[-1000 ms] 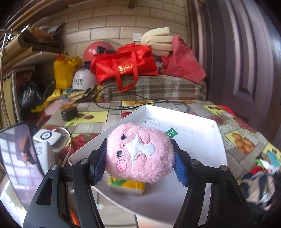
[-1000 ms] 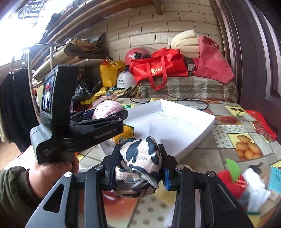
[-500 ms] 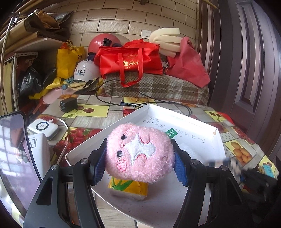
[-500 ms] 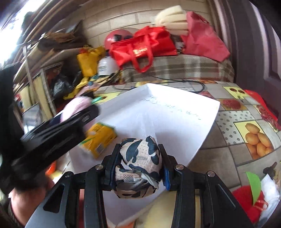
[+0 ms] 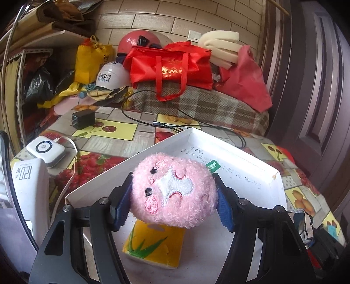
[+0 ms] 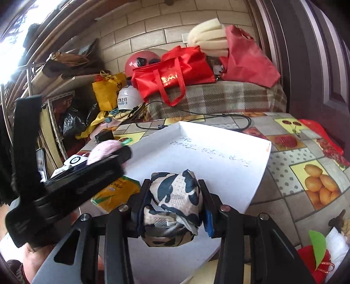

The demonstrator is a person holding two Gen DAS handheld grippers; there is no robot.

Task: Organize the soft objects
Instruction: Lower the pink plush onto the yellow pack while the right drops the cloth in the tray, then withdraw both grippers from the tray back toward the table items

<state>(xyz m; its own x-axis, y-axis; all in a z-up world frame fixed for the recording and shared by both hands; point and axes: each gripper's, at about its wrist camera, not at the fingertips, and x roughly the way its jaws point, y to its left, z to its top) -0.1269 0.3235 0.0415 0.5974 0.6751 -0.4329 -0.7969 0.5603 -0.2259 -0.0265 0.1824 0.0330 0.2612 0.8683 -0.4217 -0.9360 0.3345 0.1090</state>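
Both your grippers have swung over the white tray (image 5: pixel 251 157). Left gripper (image 5: pixel 172 202) jaws are opening around the pink plush (image 5: pixel 172 192); right gripper (image 6: pixel 174 209) jaws are opening around the cow-print bundle (image 6: pixel 175 196). The tray floor lies at 12 o'clock, directly below both.

I read this as lived-in home storage corner, not lab or shop. Landmark: table under fruit-print oilcloth (image 5: pixel 113 131). Behind table: plaid-covered bench (image 5: pixel 210 104) against tiled brick-pattern wall (image 5: pixel 166 17), heaped with red tote bag (image 5: pixel 170 65), red helmet (image 5: pixel 137 41), white helmet (image 5: pixel 109 74), foam rolls (image 5: pixel 221 45). Left of table: cluttered shelving (image 6: pixel 56 87), yellow shopping bag (image 5: pixel 91 59). Right of table: dark panelled door (image 5: pixel 317 87). On table: charger brick (image 5: pixel 83 119), cable (image 5: pixel 153 122), white box lid (image 5: pixel 240 153).
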